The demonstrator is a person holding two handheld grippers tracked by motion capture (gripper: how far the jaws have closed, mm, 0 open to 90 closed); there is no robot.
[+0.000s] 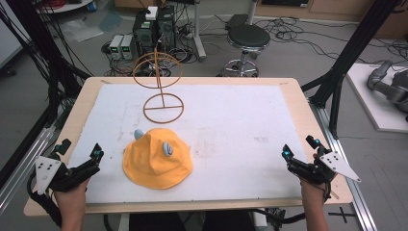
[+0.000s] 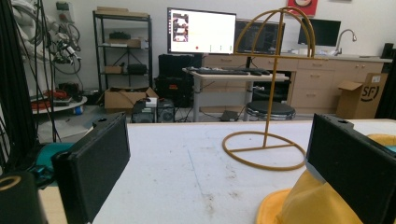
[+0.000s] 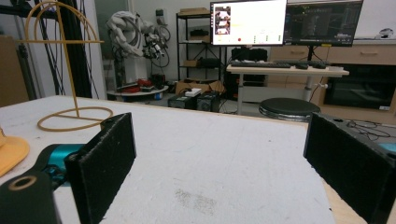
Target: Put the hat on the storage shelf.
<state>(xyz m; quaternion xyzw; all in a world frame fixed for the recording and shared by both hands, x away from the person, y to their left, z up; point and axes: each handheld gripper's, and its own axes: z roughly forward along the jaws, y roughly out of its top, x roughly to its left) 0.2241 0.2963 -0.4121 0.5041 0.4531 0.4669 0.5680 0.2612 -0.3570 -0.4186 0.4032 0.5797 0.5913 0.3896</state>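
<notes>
My left tongs [image 1: 79,161] and right tongs [image 1: 300,153] are built of black angular parts, each with a small teal accent near the tips. Each carries a grey three-cornered plate on top, dotted with small dark holes. The jaws are flat black slabs faced with rough, grainy pads. A black cable trails from each set. My forearms are bare, without sleeves.

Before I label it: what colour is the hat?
Yellow-orange hat, with small grey-blue bits on it; clearest in the high view.
</notes>
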